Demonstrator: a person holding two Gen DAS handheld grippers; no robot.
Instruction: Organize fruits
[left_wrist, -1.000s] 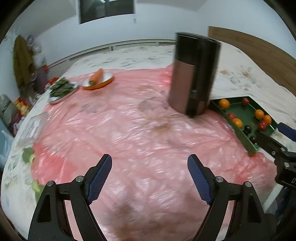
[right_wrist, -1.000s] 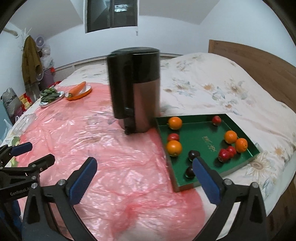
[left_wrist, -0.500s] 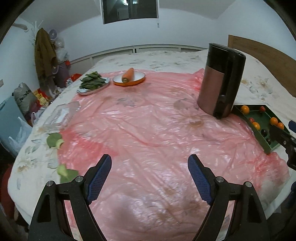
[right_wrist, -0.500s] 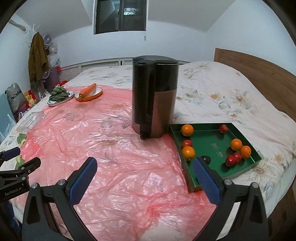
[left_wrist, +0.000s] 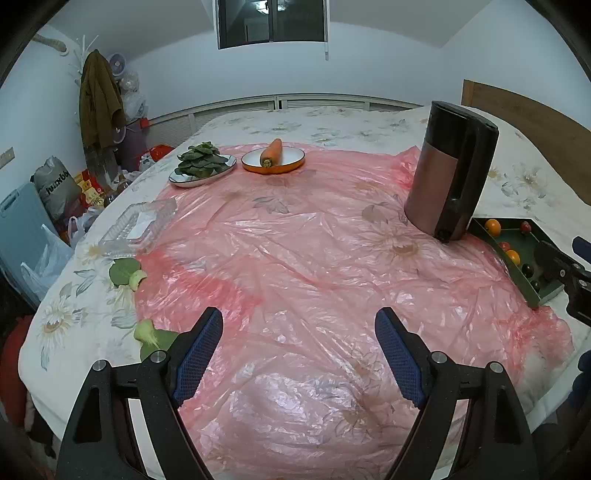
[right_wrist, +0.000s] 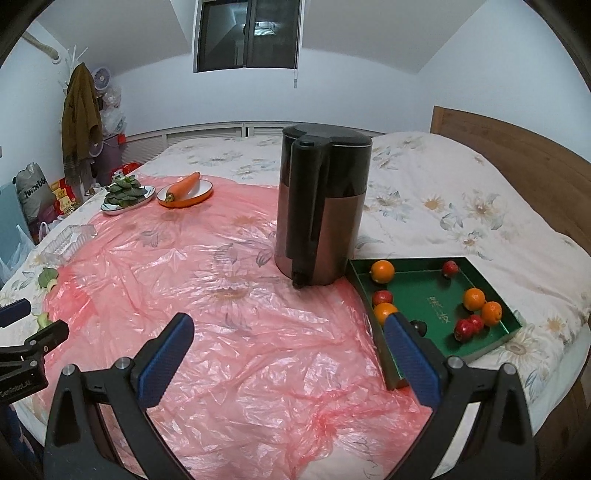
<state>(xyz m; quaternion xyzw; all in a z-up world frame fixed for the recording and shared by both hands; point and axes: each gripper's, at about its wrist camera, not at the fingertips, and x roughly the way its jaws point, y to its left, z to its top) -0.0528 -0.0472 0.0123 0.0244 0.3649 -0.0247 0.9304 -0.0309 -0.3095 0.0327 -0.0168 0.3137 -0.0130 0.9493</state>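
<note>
Both my grippers are empty with jaws spread wide: the left gripper (left_wrist: 299, 354) hangs over bare pink plastic sheet (left_wrist: 295, 258), the right gripper (right_wrist: 288, 354) just short of the near corner of the green tray (right_wrist: 513, 317). The fruits lie loose in that tray, which sits at the right edge of the sheet just beside the tall dark jug (right_wrist: 321, 206): several oranges (right_wrist: 382, 271), small red fruits (right_wrist: 450, 268) and at least one dark one (right_wrist: 420, 326) half hidden behind my right finger. I judge them light, round and firm (so quick to roll), the oranges' skin giving the pads some bite, the small red ones smoother and more likely to squirt out. I'd close across the widest part of each, gently, from above, and mind the tray wall beside the orange nearest me (right_wrist: 384, 311)
</note>
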